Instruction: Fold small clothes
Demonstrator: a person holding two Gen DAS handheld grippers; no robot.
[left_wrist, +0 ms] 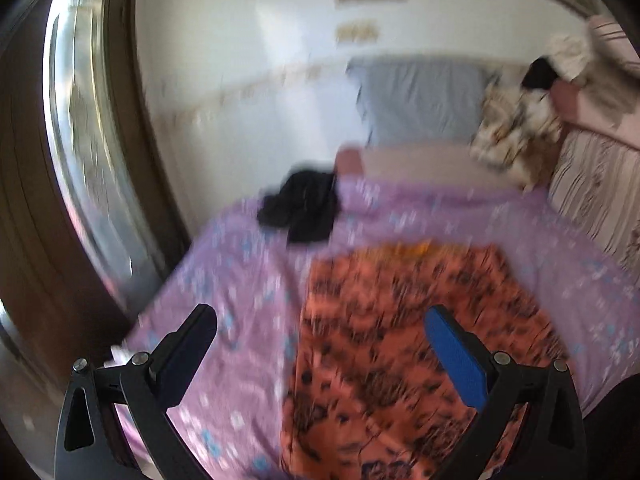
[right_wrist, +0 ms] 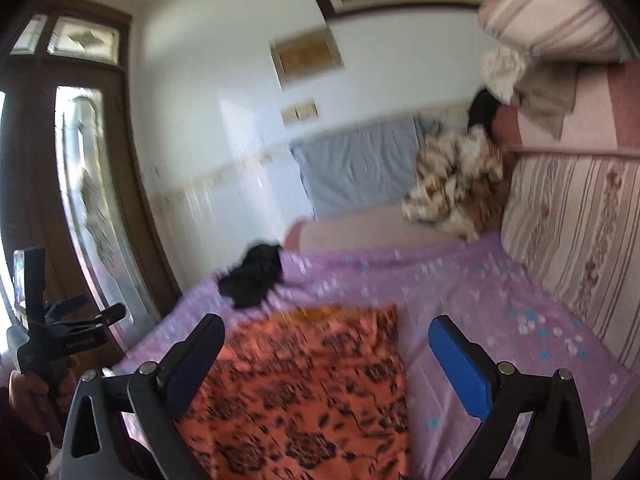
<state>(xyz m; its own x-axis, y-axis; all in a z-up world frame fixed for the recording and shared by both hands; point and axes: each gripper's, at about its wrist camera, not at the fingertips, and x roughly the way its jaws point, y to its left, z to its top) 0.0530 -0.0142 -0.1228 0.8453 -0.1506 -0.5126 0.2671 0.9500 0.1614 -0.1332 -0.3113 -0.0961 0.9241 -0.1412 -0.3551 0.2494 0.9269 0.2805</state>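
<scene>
An orange cloth with a black pattern [left_wrist: 404,340] lies spread flat on the purple flowered bedsheet [left_wrist: 224,280]; it also shows in the right wrist view [right_wrist: 304,384]. My left gripper [left_wrist: 320,336] is open and empty, held above the cloth's near left part. My right gripper [right_wrist: 326,344] is open and empty, above the cloth's near right part. The left gripper also shows at the left edge of the right wrist view [right_wrist: 86,316], held in a hand. A crumpled black garment [left_wrist: 300,208] lies at the bed's far left edge, also in the right wrist view [right_wrist: 252,276].
A grey cushion [right_wrist: 356,164] leans on the wall behind the bed. A pile of patterned clothes [right_wrist: 456,188] and striped pillows [right_wrist: 568,216] lie at the far right. A wooden glass door [right_wrist: 80,184] stands left of the bed.
</scene>
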